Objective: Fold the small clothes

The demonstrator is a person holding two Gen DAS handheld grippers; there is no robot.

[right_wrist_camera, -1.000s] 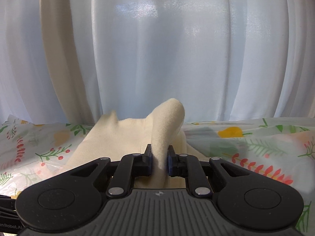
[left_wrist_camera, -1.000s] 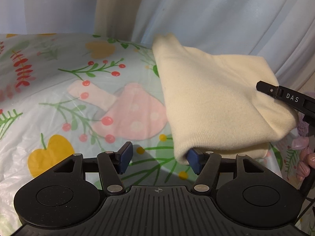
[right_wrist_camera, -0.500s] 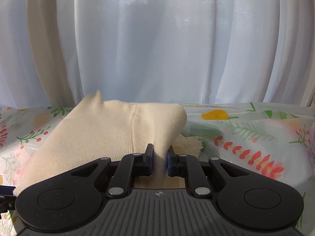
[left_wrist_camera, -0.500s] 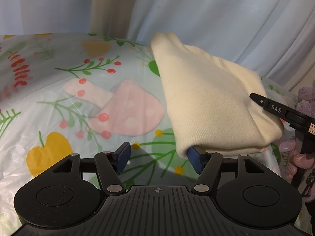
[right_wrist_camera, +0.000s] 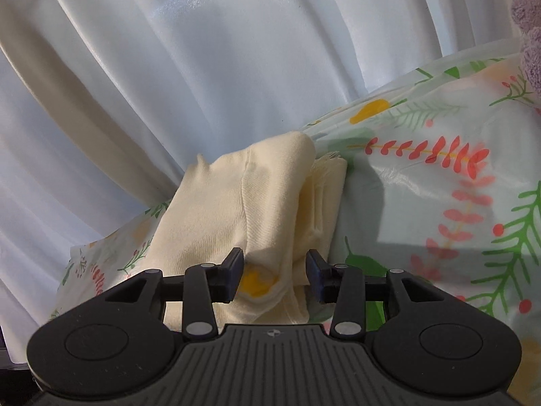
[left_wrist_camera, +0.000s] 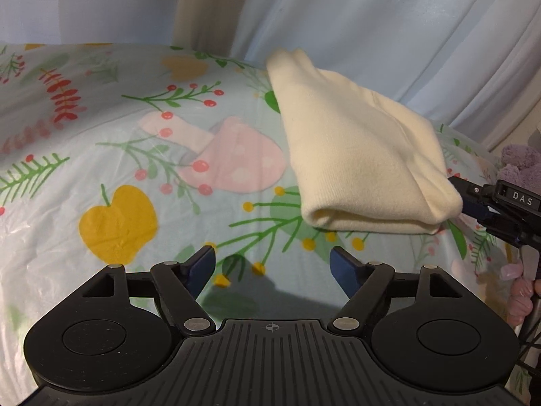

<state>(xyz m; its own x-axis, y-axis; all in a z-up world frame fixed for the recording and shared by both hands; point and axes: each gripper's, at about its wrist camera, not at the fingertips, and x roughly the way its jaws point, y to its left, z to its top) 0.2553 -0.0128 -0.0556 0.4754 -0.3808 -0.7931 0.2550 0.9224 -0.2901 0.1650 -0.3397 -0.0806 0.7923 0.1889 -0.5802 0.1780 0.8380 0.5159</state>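
On the left of the left wrist view the tablecloth point(left_wrist_camera: 111, 155), pale blue plastic printed with ferns, red berries, a yellow apple and a pink mushroom, lay bare and slightly crinkled, with white curtains point(left_wrist_camera: 355, 27) hanging behind its far edge. The left gripper point(left_wrist_camera: 272, 265) stood over the cloth's near part with its jaws wide; they had just been opening further, nothing lay between them, and its blue pads were clear of the garment. To the right of the mushroom lay the cream garment point(left_wrist_camera: 348, 149), folded into a thick bundle that ran from the cloth's far edge, by the curtains, toward the near right, its rolled fold facing the left gripper and just beyond its fingertips. At the bundle's right end the right gripper point(left_wrist_camera: 473, 203) came in from the right edge, its blue pads close against the fold. In the right wrist view, tilted so that the cloth point(right_wrist_camera: 439, 203) sloped, the garment point(right_wrist_camera: 216, 223) lay at left centre against the curtains point(right_wrist_camera: 203, 50), its layered edges showing on its right side. The right gripper point(right_wrist_camera: 274, 270) had its jaws part-open, having just been opening, with a corner of the garment between them; the pads did not appear to press on it. At the far right, something purple and fluffy point(right_wrist_camera: 531, 27) sat by the cloth's edge, and fingers point(left_wrist_camera: 524, 287) showed low at the right border of the left wrist view.
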